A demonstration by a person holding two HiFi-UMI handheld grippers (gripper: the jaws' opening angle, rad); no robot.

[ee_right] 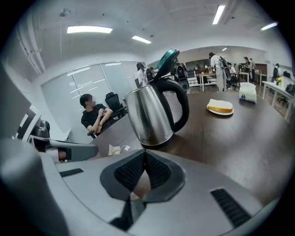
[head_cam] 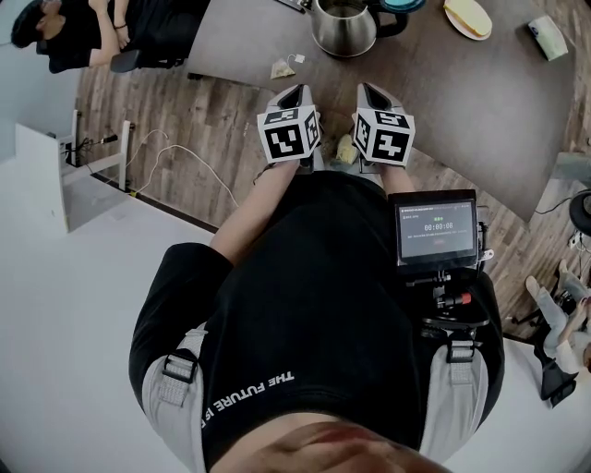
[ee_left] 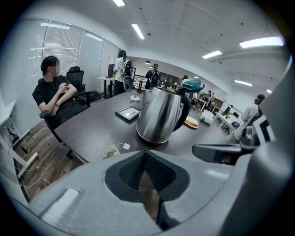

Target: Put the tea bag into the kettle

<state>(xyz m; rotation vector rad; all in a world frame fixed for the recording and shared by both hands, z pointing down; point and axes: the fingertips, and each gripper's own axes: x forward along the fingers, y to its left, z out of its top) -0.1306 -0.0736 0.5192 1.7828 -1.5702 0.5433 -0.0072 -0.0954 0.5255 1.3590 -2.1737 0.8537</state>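
Observation:
The steel kettle (head_cam: 343, 26) stands on the dark table (head_cam: 480, 102) with its teal lid (ee_right: 167, 57) tipped open. The tea bag (head_cam: 283, 66) lies flat near the table's edge, left of the kettle, its white tag (head_cam: 298, 58) beside it. Both grippers hang side by side just short of that edge. My left gripper (head_cam: 294, 90) is shut with nothing in it, its ribbed pads (ee_left: 138, 168) pressed together, the tea bag (ee_left: 110, 151) ahead to the left. My right gripper (head_cam: 371, 88) is shut and empty too, pointing at the kettle (ee_right: 150, 115).
A plate with bread (ee_right: 220, 107) and a white packet (head_cam: 548, 37) lie at the table's far right. A flat black tablet (ee_left: 128, 113) lies behind the kettle. A seated person (ee_left: 55, 92) is at the table's left end. Wood floor lies below the edge.

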